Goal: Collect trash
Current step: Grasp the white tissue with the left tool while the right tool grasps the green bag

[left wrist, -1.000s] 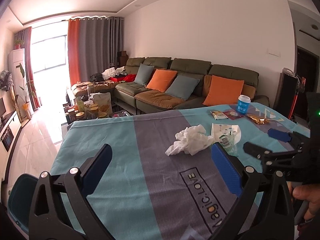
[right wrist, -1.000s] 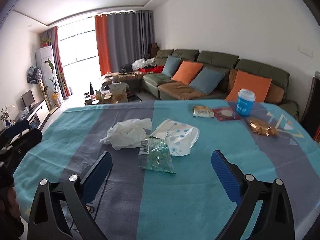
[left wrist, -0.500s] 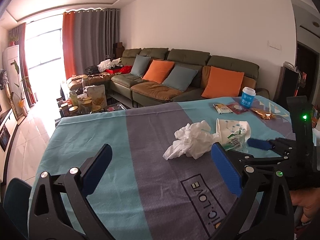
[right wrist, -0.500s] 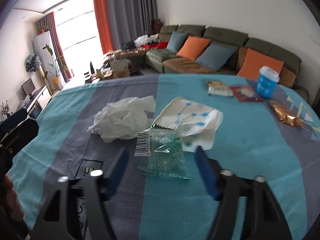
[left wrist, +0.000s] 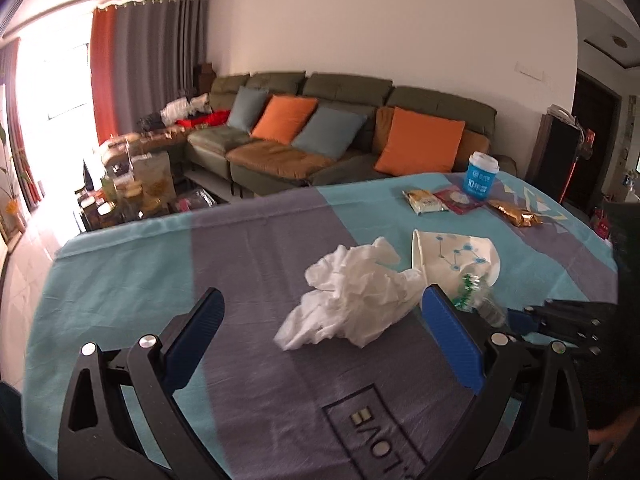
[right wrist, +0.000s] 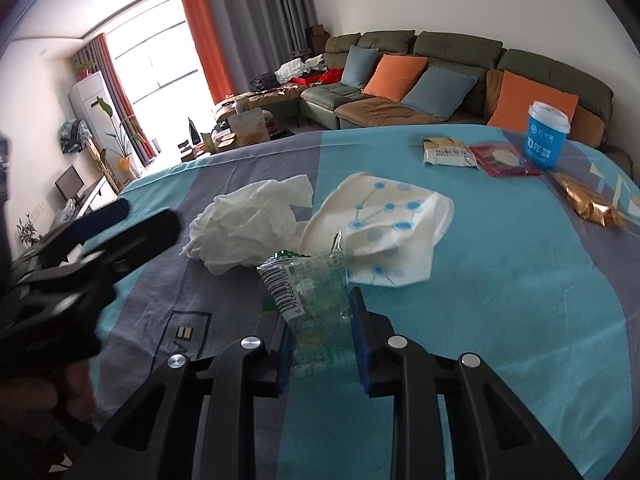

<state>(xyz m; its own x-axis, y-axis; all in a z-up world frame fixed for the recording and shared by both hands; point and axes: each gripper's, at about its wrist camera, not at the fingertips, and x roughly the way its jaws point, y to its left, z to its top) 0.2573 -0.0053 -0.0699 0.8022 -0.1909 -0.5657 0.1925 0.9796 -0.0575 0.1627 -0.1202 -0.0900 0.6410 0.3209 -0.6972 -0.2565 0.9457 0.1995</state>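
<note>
Left wrist view: I'm holding the left gripper (left wrist: 320, 340) spread, crumpled tissue (left wrist: 352, 296) lying just ahead at frame centre.

Right wrist view: I'm closing the right gripper (right wrist: 322, 340) on the clear wrapper (right wrist: 308, 288), lower centre, long axis pointing away.

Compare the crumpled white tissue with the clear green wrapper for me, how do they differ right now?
The white tissue is opaque and bunched; the green wrapper is see-through with a barcode. The tissue lies free, while the wrapper sits between the closing jaws of the right gripper. Both are at the flattened paper cup.
</note>
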